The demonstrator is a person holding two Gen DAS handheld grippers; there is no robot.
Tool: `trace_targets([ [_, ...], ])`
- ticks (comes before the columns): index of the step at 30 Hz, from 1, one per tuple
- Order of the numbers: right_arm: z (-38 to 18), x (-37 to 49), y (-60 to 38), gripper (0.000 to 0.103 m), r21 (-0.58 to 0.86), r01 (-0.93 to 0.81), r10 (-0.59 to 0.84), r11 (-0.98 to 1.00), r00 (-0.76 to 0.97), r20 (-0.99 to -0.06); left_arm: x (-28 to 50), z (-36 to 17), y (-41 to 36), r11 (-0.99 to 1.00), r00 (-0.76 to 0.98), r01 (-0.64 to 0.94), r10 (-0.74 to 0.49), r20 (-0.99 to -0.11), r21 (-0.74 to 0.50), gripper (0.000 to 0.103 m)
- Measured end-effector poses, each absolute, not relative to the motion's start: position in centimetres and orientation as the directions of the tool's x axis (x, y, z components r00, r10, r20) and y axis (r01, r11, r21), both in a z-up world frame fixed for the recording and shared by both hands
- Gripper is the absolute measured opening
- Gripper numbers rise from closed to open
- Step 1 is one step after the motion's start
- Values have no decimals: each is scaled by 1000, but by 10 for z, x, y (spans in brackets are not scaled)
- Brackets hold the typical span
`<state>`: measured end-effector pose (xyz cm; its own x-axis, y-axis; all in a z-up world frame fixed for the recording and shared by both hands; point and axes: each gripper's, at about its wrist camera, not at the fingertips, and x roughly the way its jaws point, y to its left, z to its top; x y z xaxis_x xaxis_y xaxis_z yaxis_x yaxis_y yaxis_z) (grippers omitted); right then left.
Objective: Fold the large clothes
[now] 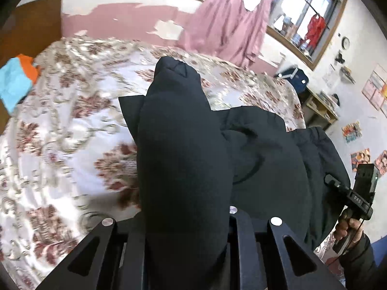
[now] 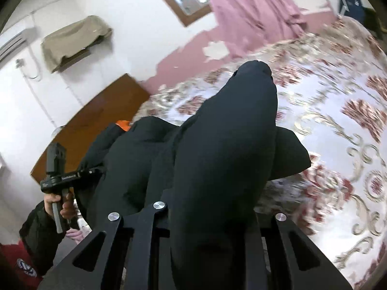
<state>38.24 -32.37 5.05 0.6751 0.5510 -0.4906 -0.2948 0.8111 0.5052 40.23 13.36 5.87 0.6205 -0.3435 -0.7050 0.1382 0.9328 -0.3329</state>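
Both tongs, left and right, clamped on black padded jacket, lifted above floral bedspread so it hangs free for folding.

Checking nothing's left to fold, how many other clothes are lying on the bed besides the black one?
2: a light blue garment and an orange garment, touching at the bed's far-left edge. The lifted black jacket may hide more.
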Motion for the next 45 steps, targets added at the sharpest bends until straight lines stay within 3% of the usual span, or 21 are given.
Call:
trace_targets([
  [5, 58, 400, -280, 18, 488, -353, 586, 798, 643, -493, 394, 53, 171, 949, 631, 72, -283, -723, -308, 19],
  [11, 41, 420, -250, 18, 470, -330, 563, 819, 626, -540, 403, 10, 199, 935, 614, 12, -287, -736, -354, 19],
  [15, 24, 433, -246, 18, 410, -217, 449, 886, 621, -642, 419, -37, 205, 942, 526, -64, -249, -813, -330, 26],
  [18, 6, 436, -249, 21, 372, -150, 384, 916, 599, -703, 422, -54, 212, 925, 524, -100, -264, -810, -367, 34],
  [22, -3, 435, -249, 32, 351, -105, 342, 930, 592, -729, 421, -58, 223, 905, 526, -132, -281, -803, -403, 45],
  [24, -5, 436, -250, 44, 347, -82, 327, 934, 589, -739, 420, -56, 224, 898, 518, -153, -282, -807, -412, 54],
  [26, -5, 437, -248, 67, 330, -58, 298, 942, 597, -745, 418, -54, 228, 894, 515, -199, -252, -819, -401, 66],
  [27, -5, 438, -247, 71, 320, -51, 285, 946, 602, -746, 416, -53, 228, 893, 520, -221, -232, -822, -392, 71],
  [31, 0, 432, -246, 77, 224, -24, 189, 974, 628, -755, 405, -41, 234, 890, 557, -279, -155, -816, -360, 80],
  [38, 30, 411, -246, 96, 150, -10, 111, 989, 719, -686, 373, 0, 223, 911, 690, -270, -41, -722, -310, 94],
  [45, 53, 383, -235, 101, 113, -67, 122, 991, 792, -598, 346, 24, 188, 946, 756, -217, 8, -655, -239, 100],
])
